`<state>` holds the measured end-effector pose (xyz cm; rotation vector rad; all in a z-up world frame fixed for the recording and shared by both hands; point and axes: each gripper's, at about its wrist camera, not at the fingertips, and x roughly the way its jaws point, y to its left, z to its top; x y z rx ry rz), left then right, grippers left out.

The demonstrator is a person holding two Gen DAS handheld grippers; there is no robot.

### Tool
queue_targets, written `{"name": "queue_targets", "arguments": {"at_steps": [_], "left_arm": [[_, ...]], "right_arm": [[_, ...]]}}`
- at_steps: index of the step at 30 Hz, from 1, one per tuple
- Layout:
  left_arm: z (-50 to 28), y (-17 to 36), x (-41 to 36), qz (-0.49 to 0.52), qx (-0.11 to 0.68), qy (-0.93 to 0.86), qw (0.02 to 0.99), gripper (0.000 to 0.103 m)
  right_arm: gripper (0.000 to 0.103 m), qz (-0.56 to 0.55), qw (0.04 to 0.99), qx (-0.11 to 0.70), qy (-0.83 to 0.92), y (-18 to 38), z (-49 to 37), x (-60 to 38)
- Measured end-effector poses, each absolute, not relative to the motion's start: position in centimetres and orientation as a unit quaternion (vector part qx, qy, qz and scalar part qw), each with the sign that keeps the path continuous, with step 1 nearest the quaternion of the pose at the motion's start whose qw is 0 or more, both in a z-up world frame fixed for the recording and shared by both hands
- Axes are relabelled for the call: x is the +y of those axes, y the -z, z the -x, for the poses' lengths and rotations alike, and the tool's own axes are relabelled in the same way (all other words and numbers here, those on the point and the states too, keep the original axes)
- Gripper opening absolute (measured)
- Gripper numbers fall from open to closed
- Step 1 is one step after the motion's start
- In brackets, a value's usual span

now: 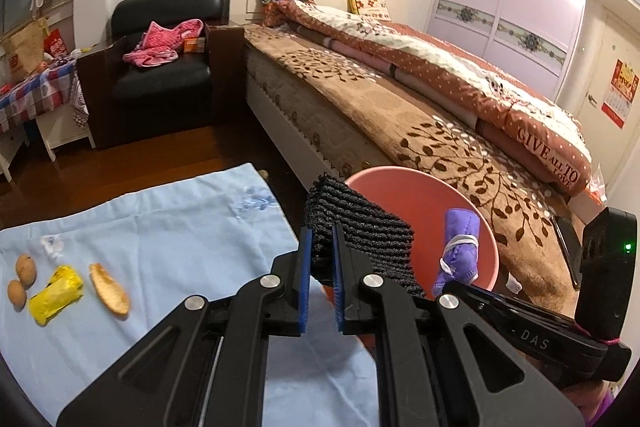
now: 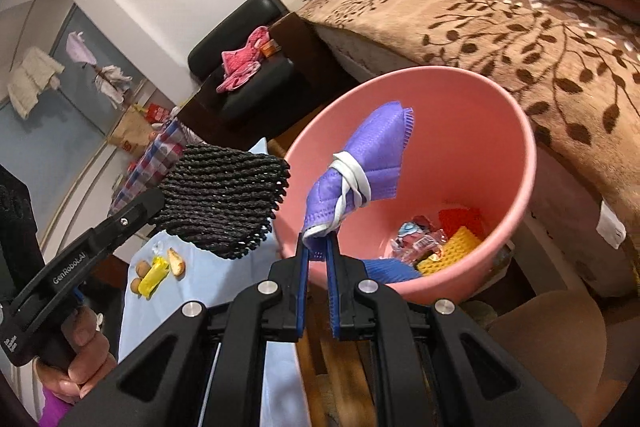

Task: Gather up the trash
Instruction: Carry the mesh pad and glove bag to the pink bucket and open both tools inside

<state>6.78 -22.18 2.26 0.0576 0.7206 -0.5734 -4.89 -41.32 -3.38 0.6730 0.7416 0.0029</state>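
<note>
My left gripper (image 1: 322, 239) is shut on a black ribbed mesh pad (image 1: 360, 239), held near the rim of the pink bin (image 1: 486, 223). In the right wrist view the same pad (image 2: 224, 203) hangs just left of the bin's rim (image 2: 528, 147). My right gripper (image 2: 318, 247) is shut on a rolled purple face mask (image 2: 360, 171) wrapped in its white strap, held over the bin's mouth. That mask (image 1: 460, 251) also shows in the left wrist view. On the light blue cloth (image 1: 160, 227) lie two walnuts (image 1: 22, 279), a yellow wrapper (image 1: 56, 293) and an orange peel (image 1: 109, 289).
The bin holds red and yellow plastic pieces (image 2: 452, 243) and a blue item. A bed (image 1: 400, 99) with a brown leaf blanket runs behind and right of the bin. A black armchair (image 1: 160, 75) with pink clothes stands at the back. A hand (image 2: 84, 359) grips the left tool.
</note>
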Motion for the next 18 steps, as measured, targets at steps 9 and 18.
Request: {"name": "queue_targets", "arguments": {"at_steps": [9, 18], "left_arm": [[-7.2, -0.9, -24.4, -0.029, 0.366, 0.288, 0.884, 0.009], [-7.2, -0.3, -25.0, -0.033, 0.379, 0.293, 0.877, 0.011]], "right_arm": [[0.010, -0.336, 0.870, 0.360, 0.008, 4.4, 5.4, -42.2], [0.010, -0.340, 0.867, 0.364, 0.014, 4.9, 5.7, -42.3]]}}
